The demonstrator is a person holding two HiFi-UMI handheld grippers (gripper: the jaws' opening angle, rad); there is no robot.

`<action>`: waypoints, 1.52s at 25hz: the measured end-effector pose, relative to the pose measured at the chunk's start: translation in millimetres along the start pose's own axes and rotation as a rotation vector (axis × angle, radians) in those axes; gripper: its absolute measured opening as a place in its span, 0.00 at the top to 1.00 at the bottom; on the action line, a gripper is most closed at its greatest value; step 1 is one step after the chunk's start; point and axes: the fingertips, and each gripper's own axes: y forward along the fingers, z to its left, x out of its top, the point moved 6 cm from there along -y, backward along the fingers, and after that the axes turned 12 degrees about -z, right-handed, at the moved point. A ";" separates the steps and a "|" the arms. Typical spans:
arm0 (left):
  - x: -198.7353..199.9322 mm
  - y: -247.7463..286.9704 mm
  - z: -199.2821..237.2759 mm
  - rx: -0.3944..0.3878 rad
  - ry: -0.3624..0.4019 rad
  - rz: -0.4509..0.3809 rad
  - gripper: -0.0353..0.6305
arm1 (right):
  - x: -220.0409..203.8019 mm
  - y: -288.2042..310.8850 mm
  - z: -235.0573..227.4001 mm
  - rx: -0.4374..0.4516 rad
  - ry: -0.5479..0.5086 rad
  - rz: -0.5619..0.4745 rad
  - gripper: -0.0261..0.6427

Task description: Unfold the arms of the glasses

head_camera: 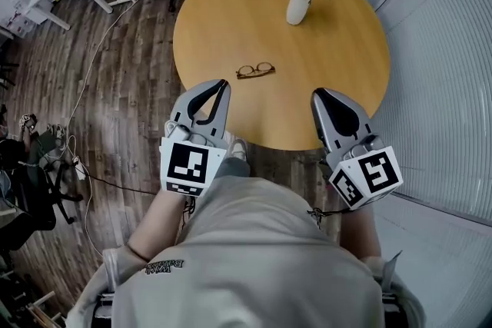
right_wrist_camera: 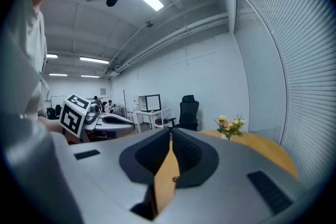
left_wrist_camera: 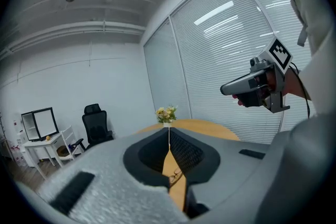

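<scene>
Glasses [head_camera: 255, 71] lie beyond left gripper [head_camera: 222, 84] and right gripper [head_camera: 317, 94].

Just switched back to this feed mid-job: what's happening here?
A person is at the round wooden table, holding a claw in each hand. The left claw and right claw are both shut and empty, over the table's near edge. The glasses lie untouched on the table ahead, between them. A vase of flowers stands farther back.

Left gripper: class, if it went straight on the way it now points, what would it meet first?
Probably the glasses on the round table, which sit in line with the shut jaws of the left gripper. Depth is unclear; it might touch the tabletop first.
</scene>
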 end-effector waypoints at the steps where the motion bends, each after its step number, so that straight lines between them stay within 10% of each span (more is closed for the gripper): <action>1: -1.1 3.3 7.6 -0.009 0.001 -0.003 0.91 | 0.3 7.5 0.8 -0.007 -0.003 0.000 0.91; 14: -22.6 34.0 62.6 -0.093 -0.034 -0.025 0.91 | -8.6 60.5 0.8 -0.094 -0.012 0.016 0.91; 38: -18.9 72.4 46.7 -0.024 -0.024 0.014 0.91 | -5.2 73.7 -40.7 -0.020 0.003 0.011 0.91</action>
